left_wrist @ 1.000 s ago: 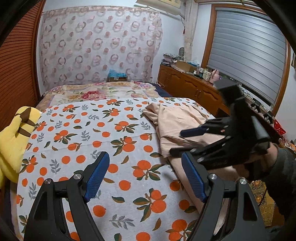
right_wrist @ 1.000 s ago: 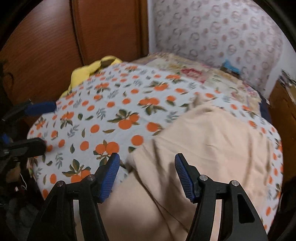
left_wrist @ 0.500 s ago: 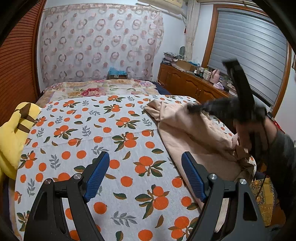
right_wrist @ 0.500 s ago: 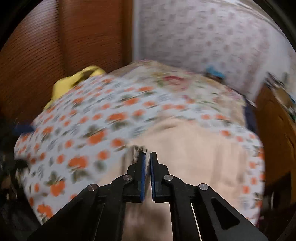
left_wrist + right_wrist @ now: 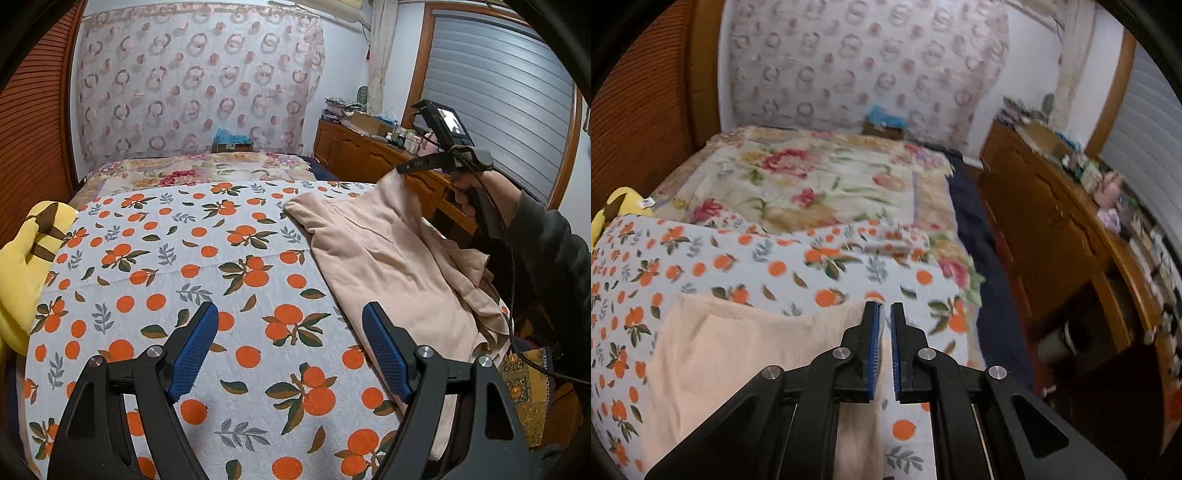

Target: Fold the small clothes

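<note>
Right gripper (image 5: 885, 332) is pinched nearly closed on an edge of the peach garment (image 5: 746, 354), its blue pads (image 5: 873, 350) clamping the cloth and lifting that edge off the bed. From the left wrist view, the raised corner hangs from this gripper while the rest of the garment (image 5: 388, 258) lies rumpled along the right side of the bed. Holding one edge up this way probably lets the cloth be spread or carried over for a fold.

Left gripper (image 5: 290, 350) has its jaws spread wide and holds nothing; it hovers over the orange-print sheet (image 5: 229, 258), just beside the garment's near edge, likely waiting to take a second corner.

Farther out, a yellow plush toy (image 5: 26, 258) sits at the left edge of the bed, a floral blanket (image 5: 820, 184) covers the far end, and a wooden dresser (image 5: 1052, 240) stands to the right.

No brand, label or writing can be read; a small white tag on the toy is too small to make out.
</note>
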Demonstrator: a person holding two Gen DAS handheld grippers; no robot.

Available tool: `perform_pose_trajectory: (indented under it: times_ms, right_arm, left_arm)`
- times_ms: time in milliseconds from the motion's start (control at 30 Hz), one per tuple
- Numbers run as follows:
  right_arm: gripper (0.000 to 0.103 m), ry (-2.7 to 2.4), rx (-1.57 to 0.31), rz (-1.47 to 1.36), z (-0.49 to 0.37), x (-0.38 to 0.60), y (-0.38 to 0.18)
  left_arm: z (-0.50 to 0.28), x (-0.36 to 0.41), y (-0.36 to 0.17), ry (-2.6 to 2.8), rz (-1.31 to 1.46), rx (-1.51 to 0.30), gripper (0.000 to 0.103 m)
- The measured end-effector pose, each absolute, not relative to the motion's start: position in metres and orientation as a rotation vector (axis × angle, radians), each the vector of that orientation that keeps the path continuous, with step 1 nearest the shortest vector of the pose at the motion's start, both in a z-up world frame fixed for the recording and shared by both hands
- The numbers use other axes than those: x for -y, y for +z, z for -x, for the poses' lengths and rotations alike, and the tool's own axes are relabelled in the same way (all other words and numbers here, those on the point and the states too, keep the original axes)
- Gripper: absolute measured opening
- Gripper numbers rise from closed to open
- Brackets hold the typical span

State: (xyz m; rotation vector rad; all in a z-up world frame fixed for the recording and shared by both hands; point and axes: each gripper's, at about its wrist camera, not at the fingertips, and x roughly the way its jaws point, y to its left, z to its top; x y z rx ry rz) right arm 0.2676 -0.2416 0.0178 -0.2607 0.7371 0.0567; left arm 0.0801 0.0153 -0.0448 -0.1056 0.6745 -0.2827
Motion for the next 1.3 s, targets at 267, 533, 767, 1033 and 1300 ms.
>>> perform_pose_trajectory:
  times_ms: [267, 533, 767, 1033, 1300]
  right_arm:
    - [0.042, 0.195, -0.691, 0.225, -0.208, 0.254, 0.018]
    - [0.042, 0.370, -0.685, 0.210, -0.083, 0.267, -0.019]
    - [0.042, 0.445, -0.755, 0.183, -0.049, 0.268, -0.051]
    - [0.003, 0.423, -0.752, 0.141, -0.044, 0.286, -0.052]
    - [0.003, 0.284, -0.728, 0.099, -0.007, 0.338, -0.025]
  left_arm:
    - [-0.080, -0.006, -0.047, -0.299, 0.100, -0.684, 0.081]
    - [-0.077, 0.018, -0.054, -0.349, 0.067, -0.706, 0.081]
    - [-0.076, 0.037, -0.058, -0.384, 0.047, -0.722, 0.081]
    - [-0.076, 0.050, -0.062, -0.412, 0.033, -0.737, 0.081]
    - [-0.073, 0.059, -0.066, -0.433, 0.020, -0.749, 0.081]
